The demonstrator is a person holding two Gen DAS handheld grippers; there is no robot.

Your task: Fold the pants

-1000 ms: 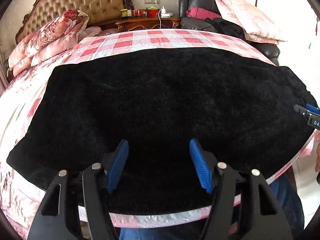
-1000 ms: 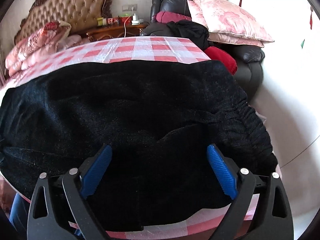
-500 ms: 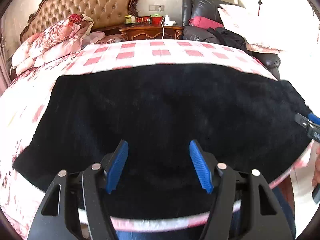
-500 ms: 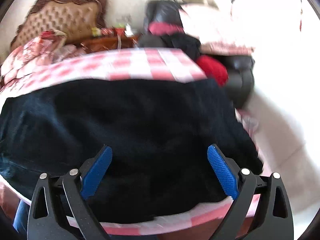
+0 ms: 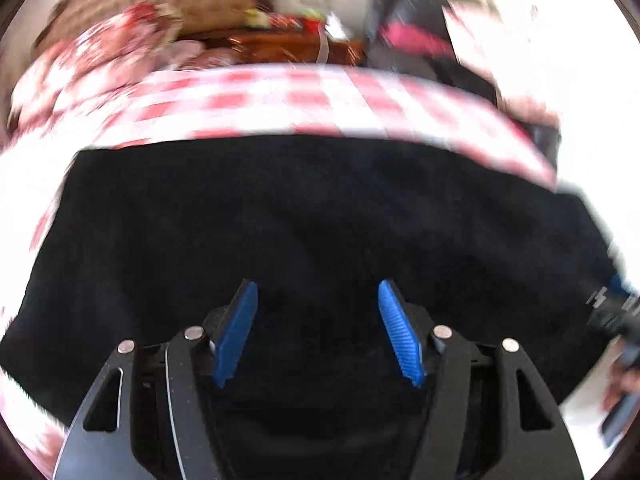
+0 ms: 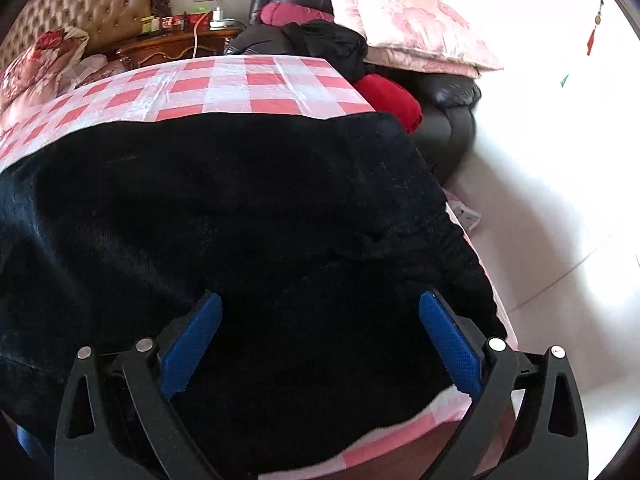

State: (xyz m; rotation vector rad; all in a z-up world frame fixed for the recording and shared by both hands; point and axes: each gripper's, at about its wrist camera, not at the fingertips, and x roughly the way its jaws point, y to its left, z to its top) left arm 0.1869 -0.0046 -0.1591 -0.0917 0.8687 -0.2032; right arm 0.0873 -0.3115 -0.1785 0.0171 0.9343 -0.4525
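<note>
Black fleecy pants [image 5: 304, 216] lie spread flat across the pink checked bed cover [image 5: 280, 100]. Their gathered waistband end [image 6: 452, 236] hangs near the bed's right corner. My left gripper [image 5: 316, 292] hovers open over the near edge of the pants, its blue pads [image 5: 240, 324] apart with only cloth below them. My right gripper [image 6: 320, 300] is wide, its jaws opening, above the waist part of the pants, and nothing is pinched between its pads [image 6: 448, 340]. It also shows at the right edge of the blurred left wrist view as the right gripper [image 5: 616, 308], held by a hand.
A tufted headboard [image 6: 88, 4], floral bedding [image 6: 40, 64] and a wooden nightstand [image 6: 176, 44] stand at the far end. A black leather chair [image 6: 448, 128] with pink pillows [image 6: 408, 28] and a red cushion [image 6: 392, 100] sits right of the bed. White floor [image 6: 560, 208] lies to the right.
Both views have drawn back from the pants, and more checked cover shows beyond them. The left wrist view has gone blurry. The right pads stand slightly wider apart.
</note>
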